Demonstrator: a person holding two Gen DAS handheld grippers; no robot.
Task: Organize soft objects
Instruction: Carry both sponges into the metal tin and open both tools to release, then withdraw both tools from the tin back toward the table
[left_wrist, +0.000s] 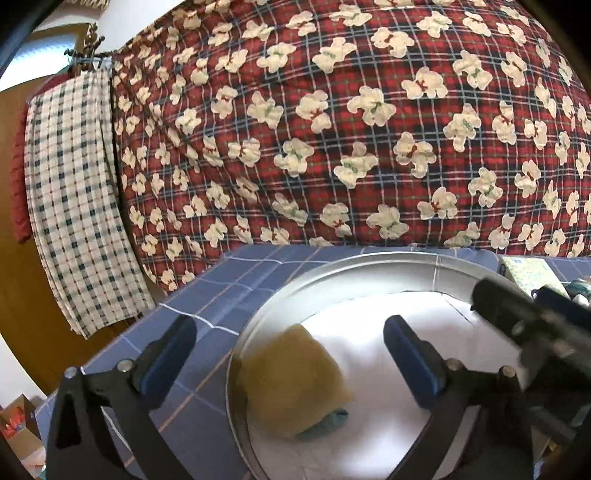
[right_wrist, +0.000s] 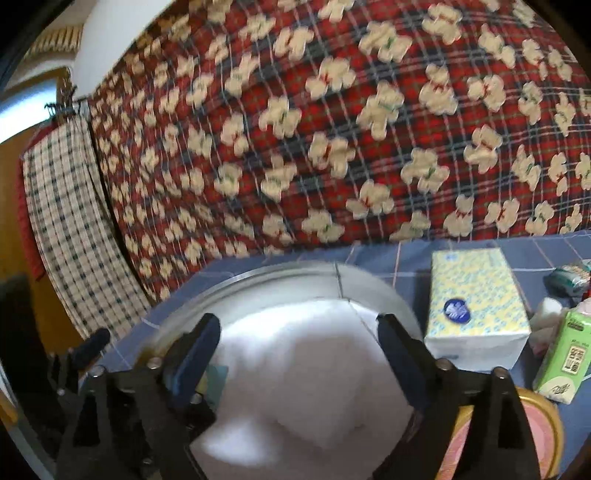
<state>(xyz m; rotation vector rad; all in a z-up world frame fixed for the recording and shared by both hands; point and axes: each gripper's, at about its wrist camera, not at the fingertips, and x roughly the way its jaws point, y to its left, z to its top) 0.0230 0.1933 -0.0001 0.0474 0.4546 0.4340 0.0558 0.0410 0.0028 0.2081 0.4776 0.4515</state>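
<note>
A round metal tray (left_wrist: 332, 266) stands on the blue checked tablecloth (left_wrist: 207, 295) with a white soft pad (left_wrist: 369, 332) inside it. A yellow-brown sponge (left_wrist: 291, 380) with a teal underside shows blurred at the tray's left side. It is between and below the fingers of my left gripper (left_wrist: 290, 326), which is open, and neither pad touches it. My right gripper (right_wrist: 298, 321) is open over the white soft pad (right_wrist: 303, 369) and holds nothing. In the left wrist view the right gripper (left_wrist: 535, 325) reaches in from the right edge.
A yellow and blue tissue box (right_wrist: 476, 306), a green tissue pack (right_wrist: 565, 354) and a gold-rimmed round tin (right_wrist: 535, 435) sit right of the tray. A red plaid blanket with bears (left_wrist: 332, 129) hangs behind, with a checked cloth (left_wrist: 74, 184) to its left.
</note>
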